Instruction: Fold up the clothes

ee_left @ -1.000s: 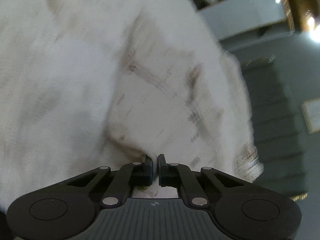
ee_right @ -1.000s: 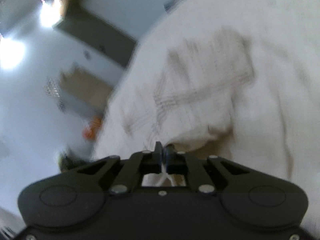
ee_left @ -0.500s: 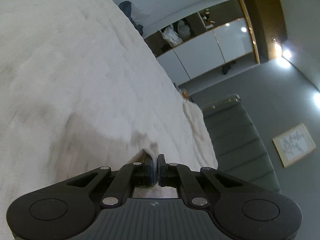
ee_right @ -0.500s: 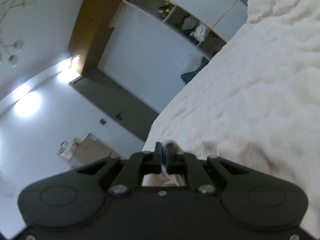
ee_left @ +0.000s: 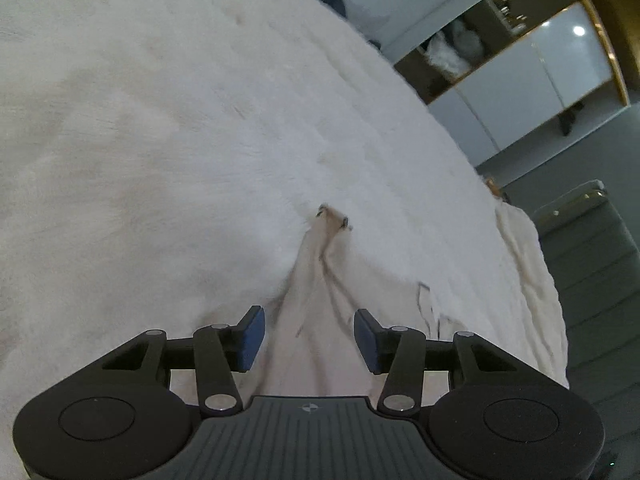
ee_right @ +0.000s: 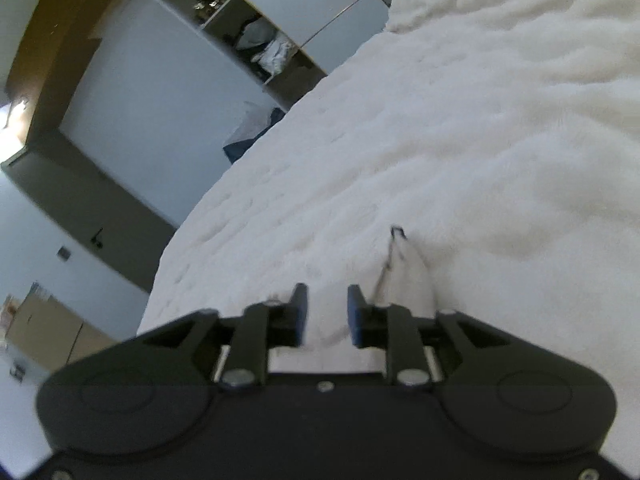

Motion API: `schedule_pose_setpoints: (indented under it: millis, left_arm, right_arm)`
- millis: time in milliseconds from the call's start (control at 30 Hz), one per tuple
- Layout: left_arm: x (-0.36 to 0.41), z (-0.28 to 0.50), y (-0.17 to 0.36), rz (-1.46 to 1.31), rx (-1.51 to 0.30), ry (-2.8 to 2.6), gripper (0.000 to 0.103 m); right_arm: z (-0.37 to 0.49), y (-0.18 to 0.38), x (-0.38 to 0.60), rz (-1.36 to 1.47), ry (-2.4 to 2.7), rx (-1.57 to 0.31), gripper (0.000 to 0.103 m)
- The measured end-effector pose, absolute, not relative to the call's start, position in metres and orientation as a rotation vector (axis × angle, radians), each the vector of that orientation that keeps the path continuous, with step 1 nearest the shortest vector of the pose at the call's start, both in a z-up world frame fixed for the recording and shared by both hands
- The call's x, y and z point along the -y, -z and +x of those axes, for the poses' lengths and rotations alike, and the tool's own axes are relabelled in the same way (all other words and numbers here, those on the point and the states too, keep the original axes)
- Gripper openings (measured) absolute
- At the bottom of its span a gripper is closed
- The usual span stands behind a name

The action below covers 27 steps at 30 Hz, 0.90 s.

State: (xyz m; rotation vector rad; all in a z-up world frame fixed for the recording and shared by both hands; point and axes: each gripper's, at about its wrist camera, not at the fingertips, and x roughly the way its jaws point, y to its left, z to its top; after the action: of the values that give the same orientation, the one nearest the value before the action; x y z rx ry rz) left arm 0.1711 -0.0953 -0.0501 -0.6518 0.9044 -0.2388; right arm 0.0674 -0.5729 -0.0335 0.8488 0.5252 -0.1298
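Note:
A white garment with thin dark check lines lies on the fluffy white bed cover. In the left wrist view a pointed corner of it runs out ahead from between the fingers of my left gripper, which is open and holds nothing. In the right wrist view another corner of the garment lies just right of my right gripper, which is open over the bed cover.
The bed's edge falls away to grey floor on the right of the left wrist view. A wardrobe with open shelves stands beyond. In the right wrist view the same wardrobe and a wall are at the left.
Both grippers were shut on the garment's corners, carried them down onto the bed cover, and have now opened and let go. The corners lie flat ahead of the fingers.

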Motion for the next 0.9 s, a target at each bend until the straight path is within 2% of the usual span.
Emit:
schedule_pose_setpoints:
  millis: [100,300,400,567,733,833,867,900]
  left_arm:
    - [0.084,0.102,0.045,-0.676,-0.890,0.213,0.049]
    - [0.104,0.033,0.056,-0.610,-0.886,0.129,0.053]
    - [0.120,0.031,0.086,-0.612,-0.944,0.065,0.053]
    - [0.115,0.040,0.117,-0.880,-0.968,0.167,0.053]
    - [0.136,0.060,0.119,-0.831,-0.905,0.189,0.053]
    - [0.149,0.079,0.138,-0.897,-0.914,0.186,0.053]
    - [0.152,0.084,0.145,-0.914,-0.915,0.165,0.045]
    - [0.152,0.086,0.149,-0.919,-0.909,0.148,0.022]
  right_arm:
    - [0.014,0.032,0.551,0.855,0.136,-0.537,0.045]
    - [-0.033,0.070,0.506,0.837,0.220,-0.650,0.046]
    - [-0.031,0.106,0.504,0.931,0.298,-0.704,0.045]
    - [-0.028,0.137,0.518,1.198,0.370,-0.658,0.045]
    - [-0.012,0.143,0.520,1.233,0.330,-0.597,0.047]
    - [0.001,0.151,0.521,1.254,0.341,-0.578,0.046]
    - [0.006,0.157,0.522,1.278,0.354,-0.568,0.045]
    - [0.011,0.162,0.523,1.299,0.372,-0.560,0.031]
